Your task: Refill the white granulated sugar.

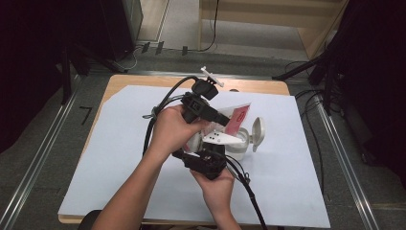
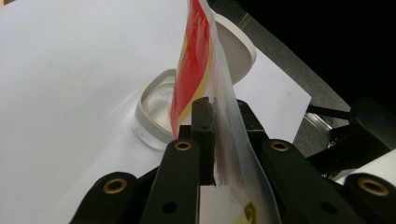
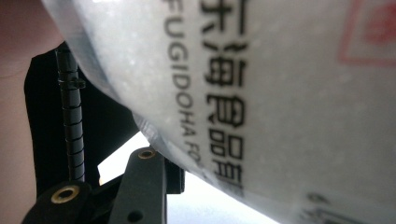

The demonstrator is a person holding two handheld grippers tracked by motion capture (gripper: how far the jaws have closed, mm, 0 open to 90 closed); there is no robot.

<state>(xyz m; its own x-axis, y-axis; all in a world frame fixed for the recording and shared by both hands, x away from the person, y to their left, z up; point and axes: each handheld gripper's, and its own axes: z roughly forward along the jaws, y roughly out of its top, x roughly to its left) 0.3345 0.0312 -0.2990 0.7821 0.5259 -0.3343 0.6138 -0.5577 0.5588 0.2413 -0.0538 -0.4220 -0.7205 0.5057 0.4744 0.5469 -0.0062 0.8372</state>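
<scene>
Two claws hold one plastic pouch (image 1: 237, 117) of white granules over a clear lidded container (image 1: 238, 143) on the paper-covered bench (image 1: 119, 158). The left claw (image 2: 210, 140) is clamped narrowly on the pouch's flat, red-printed upper edge, the film pinched between its black pads. The right claw (image 3: 154, 172), nearer the person than the container, has its jaws part-way apart around the filled lower body of the pouch; whether both pads press on it cannot be told. The container stands below the pouch's open end, its hinged lid (image 1: 258, 132) swung back on the far side from the person's hands.

Handling judgement: the pouch is soft and shape-shifting, moderately light, with smooth film likely to slip. The contents move as it tilts, so the load shifts toward the mouth. The sealed flat margin gives the firmest purchase; the bulging belly is best cradled, not squeezed, lest granules spurt. The container looks light and may slide on the paper if nudged.
</scene>
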